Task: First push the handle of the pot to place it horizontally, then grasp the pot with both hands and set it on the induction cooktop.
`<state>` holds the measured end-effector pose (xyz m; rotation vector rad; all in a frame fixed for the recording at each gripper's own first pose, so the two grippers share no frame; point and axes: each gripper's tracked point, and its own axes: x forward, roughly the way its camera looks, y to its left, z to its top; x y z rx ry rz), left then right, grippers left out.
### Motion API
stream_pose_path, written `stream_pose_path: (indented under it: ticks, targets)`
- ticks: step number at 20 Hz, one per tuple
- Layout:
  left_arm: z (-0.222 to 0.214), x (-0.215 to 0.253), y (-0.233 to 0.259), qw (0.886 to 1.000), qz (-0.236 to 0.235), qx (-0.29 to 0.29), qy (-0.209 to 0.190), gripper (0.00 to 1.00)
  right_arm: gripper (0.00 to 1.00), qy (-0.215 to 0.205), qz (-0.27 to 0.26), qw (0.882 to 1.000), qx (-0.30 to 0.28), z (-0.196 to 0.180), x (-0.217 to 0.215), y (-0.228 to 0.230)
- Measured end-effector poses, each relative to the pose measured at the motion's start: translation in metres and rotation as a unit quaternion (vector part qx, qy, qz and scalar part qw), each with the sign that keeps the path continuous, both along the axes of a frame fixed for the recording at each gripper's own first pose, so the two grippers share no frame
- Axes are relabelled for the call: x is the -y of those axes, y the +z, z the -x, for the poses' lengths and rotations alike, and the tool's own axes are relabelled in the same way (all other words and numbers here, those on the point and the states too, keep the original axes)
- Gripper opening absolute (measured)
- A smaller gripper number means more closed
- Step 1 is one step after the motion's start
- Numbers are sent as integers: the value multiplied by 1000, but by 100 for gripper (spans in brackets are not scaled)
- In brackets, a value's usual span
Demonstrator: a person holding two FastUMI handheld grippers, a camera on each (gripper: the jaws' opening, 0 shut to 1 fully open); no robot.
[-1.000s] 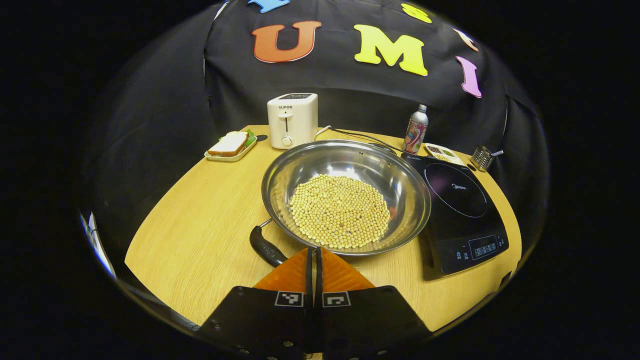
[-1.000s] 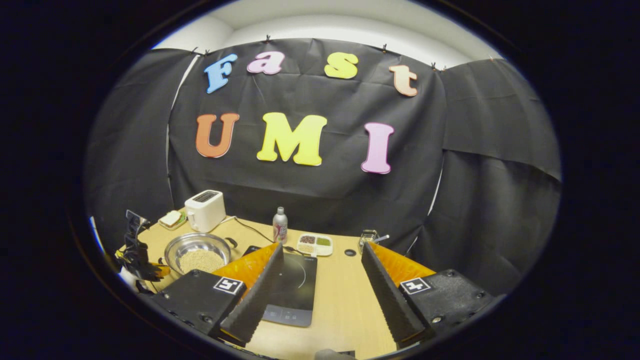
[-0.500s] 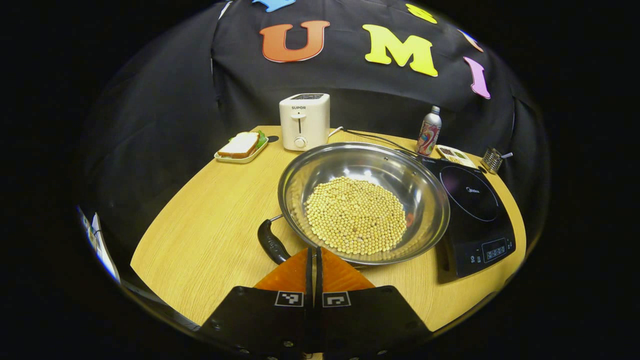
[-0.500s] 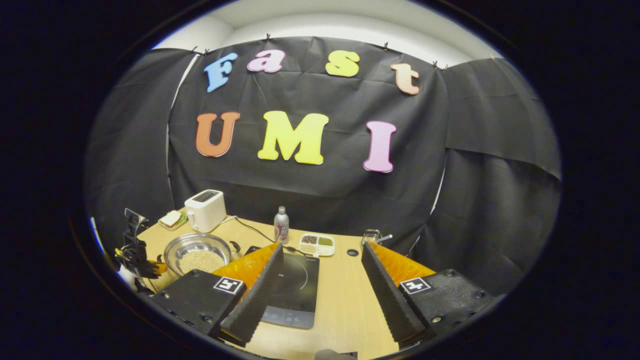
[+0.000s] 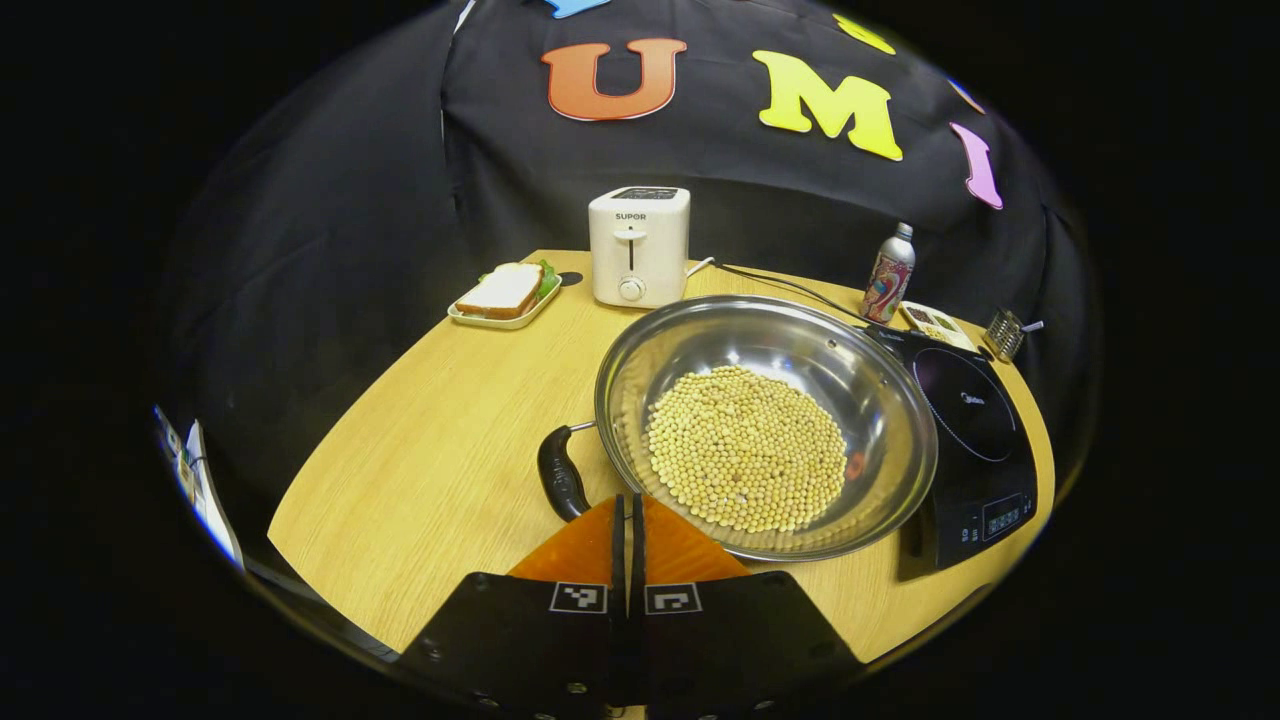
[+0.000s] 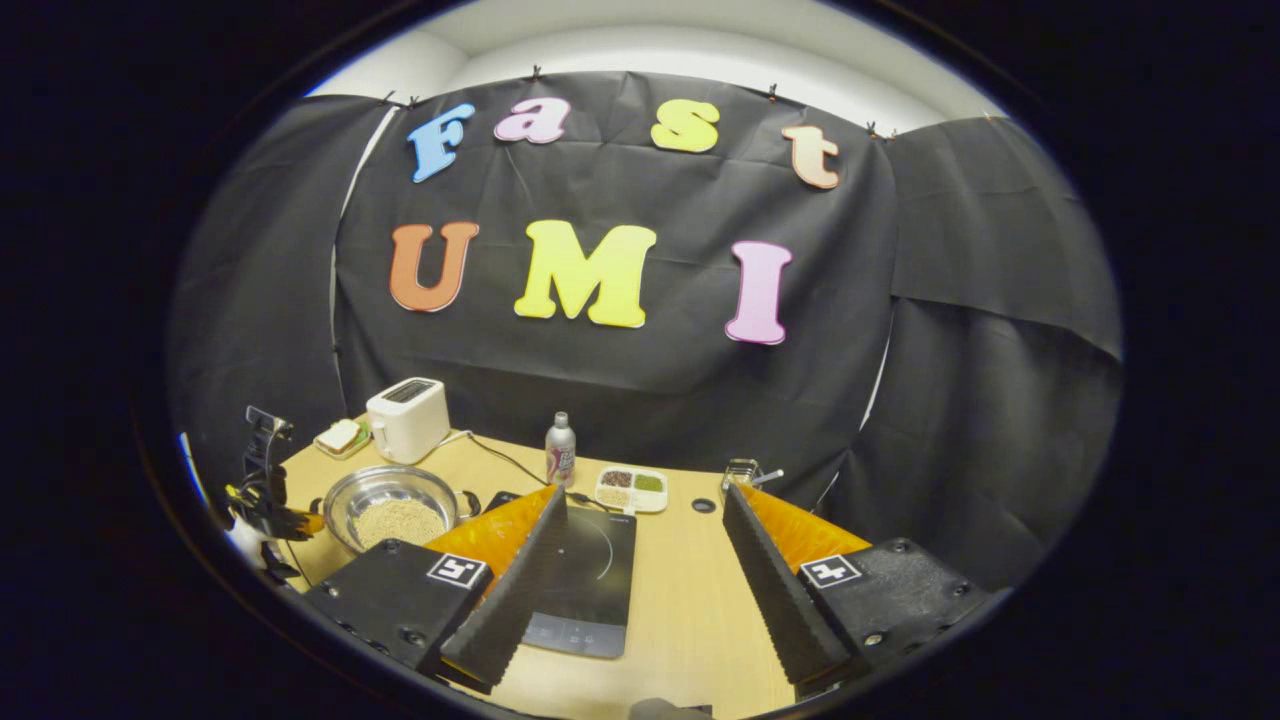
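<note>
Steel pot (image 5: 766, 425) w/ beans sits on table (image 5: 420, 470), just left of cooktop (image 5: 965, 430), not on it yet. Near handle (image 5: 562, 483) points near-left, so I judge the push step unfinished. My left gripper (image 5: 629, 520) pinched closed, empty, tips by that handle. Right gripper (image 6: 640, 560) wide open, empty, hanging over cooktop side. Lift + place both left.

Non-task items on the wooden surface (image 5: 420, 470): white toaster (image 5: 639, 246) at rear; sandwich on tray (image 5: 505, 294) to its left; slim can (image 5: 887, 273), divided snack tray (image 6: 630, 489) and small metal rack (image 5: 1004, 333) at far right
</note>
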<state>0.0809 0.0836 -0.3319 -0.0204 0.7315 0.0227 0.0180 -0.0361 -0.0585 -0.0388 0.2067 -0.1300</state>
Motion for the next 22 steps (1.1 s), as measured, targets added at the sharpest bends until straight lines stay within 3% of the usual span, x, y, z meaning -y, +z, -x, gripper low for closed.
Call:
stream_pose_path:
  ticks: [5, 6, 7, 15, 16, 17, 22]
  targets:
    - [-11, -11, -1, 1000, -5, -1, 4, 0, 97, 2, -1, 1000, -1, -3, -3, -1]
    - [-13, -13, -2, 1000, -5, -1, 5, 10, 97, 3, -1, 1000, -2, -3, -4, -2]
    - [-15, -14, -1, 1000, -3, -2, 7, 0, 97, 3, -3, 1000, -4, -5, -4, -2]
    - [-37, -29, -2, 1000, -3, -2, 14, 0, 97, 9, -5, 1000, -8, -13, -11, -4]
    - [-39, -30, -3, 1000, -2, -2, 14, 10, 97, 9, -5, 1000, -9, -13, -12, -5]
    - [-41, -33, -3, 1000, -5, -1, 13, 0, 97, 10, -4, 1000, -9, -14, -13, -5]
    - [-54, -46, -6, 1000, -12, -2, 20, 0, 97, 8, -11, 1000, -7, -14, -15, -4]
